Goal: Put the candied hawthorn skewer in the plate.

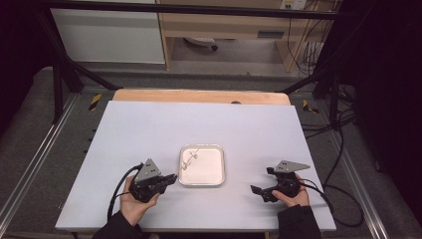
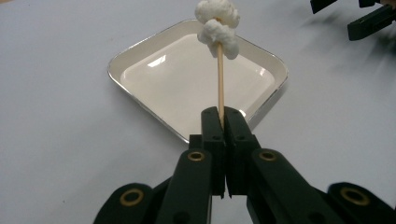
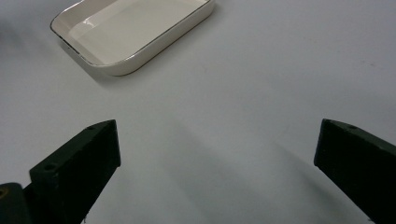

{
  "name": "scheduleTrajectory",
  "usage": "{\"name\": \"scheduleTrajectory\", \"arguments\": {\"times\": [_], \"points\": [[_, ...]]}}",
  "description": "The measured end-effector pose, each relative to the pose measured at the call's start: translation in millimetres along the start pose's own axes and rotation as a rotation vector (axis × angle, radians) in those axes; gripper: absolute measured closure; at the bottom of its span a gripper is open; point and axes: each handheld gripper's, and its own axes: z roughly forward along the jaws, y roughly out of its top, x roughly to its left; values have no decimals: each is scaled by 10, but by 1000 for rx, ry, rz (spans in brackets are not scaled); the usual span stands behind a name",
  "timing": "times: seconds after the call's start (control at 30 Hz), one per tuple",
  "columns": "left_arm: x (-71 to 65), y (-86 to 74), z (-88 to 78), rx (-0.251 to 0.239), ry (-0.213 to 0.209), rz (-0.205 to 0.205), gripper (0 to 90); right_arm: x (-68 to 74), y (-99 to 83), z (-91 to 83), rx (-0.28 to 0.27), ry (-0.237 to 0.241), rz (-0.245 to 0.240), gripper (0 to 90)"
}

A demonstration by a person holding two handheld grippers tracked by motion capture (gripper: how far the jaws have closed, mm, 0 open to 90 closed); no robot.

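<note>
A thin wooden skewer (image 2: 220, 84) with two white puffy pieces, like popcorn or marshmallow (image 2: 218, 24), on its tip is clamped in my left gripper (image 2: 223, 116). The skewer (image 1: 185, 163) reaches over a shallow white square tray (image 1: 215, 175) in the middle of the white table. My left gripper (image 1: 171, 178) sits just left of the tray, held in a hand. My right gripper (image 1: 259, 190) rests open to the right of the tray, with nothing between its jaws. The right gripper view has the tray (image 3: 154, 44) at the upper left.
The white board (image 1: 149, 129) covers most of the table, with a wooden edge (image 1: 199, 95) at the back. Black cables (image 1: 343, 199) trail off the right side. Metal frame rails (image 1: 35, 164) run along both sides.
</note>
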Motion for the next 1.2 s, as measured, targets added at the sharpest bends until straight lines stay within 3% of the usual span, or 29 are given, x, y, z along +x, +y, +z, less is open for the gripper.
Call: {"name": "scheduleTrajectory", "arguments": {"times": [0.53, 1.0, 1.2], "points": [[24, 329, 328, 81, 16, 10, 882, -13, -23, -28, -5, -4, -3, 10], [-7, 252, 718, 202, 42, 9, 882, -6, -37, 0, 2, -3, -7, 11], [-15, 212, 803, 232, 53, 12, 881, -5, -38, 0, 3, -2, -8, 11]]}}
